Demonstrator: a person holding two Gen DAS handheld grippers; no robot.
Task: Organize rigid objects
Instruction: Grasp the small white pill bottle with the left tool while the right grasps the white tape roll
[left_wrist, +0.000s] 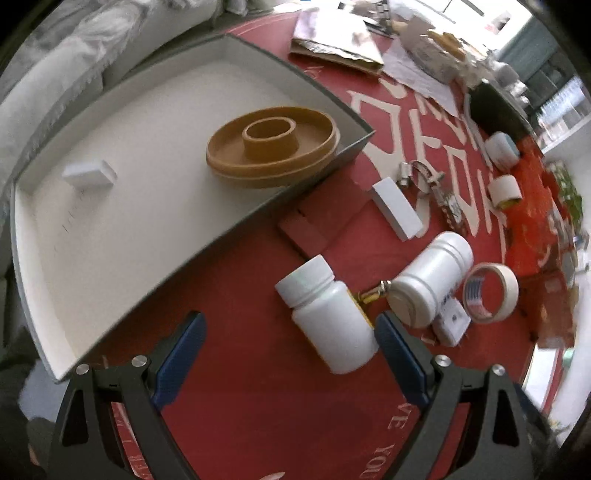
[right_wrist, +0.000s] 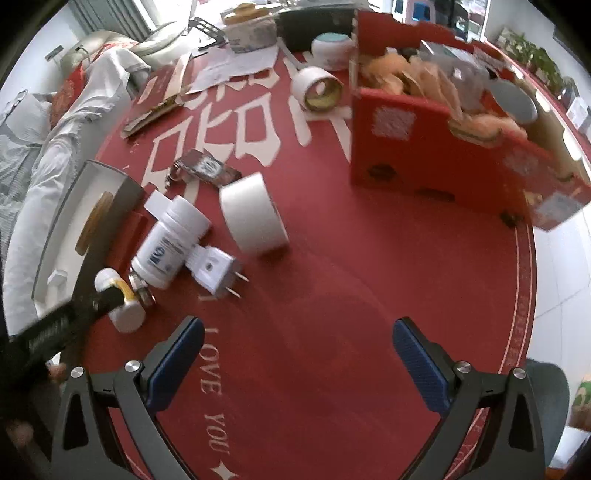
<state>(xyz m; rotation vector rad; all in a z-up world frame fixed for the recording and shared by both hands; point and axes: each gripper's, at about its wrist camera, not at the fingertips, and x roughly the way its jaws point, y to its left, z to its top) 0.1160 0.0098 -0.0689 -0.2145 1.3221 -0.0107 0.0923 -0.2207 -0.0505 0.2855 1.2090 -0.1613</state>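
Observation:
A shallow white box (left_wrist: 122, 221) with grey walls lies at left; a tan round dish (left_wrist: 271, 146) and a small white block (left_wrist: 88, 173) sit in it. My left gripper (left_wrist: 290, 354) is open, low over the red tabletop, with a plain white bottle (left_wrist: 328, 319) lying just ahead, close to its right finger. A second white bottle (left_wrist: 434, 275) lies beyond, next to a masking tape roll (left_wrist: 489, 293) and a white plug (left_wrist: 452, 325). My right gripper (right_wrist: 299, 354) is open and empty over bare red tabletop; the labelled bottle (right_wrist: 170, 240), plug (right_wrist: 214, 269) and tape roll (right_wrist: 253, 216) lie ahead-left.
A white bar (left_wrist: 397, 206), a metal clip (left_wrist: 417, 173), another tape roll (right_wrist: 317, 88) and a round white jar (right_wrist: 332, 48) lie farther out. A red cardboard box (right_wrist: 443, 162) full of things stands at right. Papers (right_wrist: 236, 62) clutter the far side.

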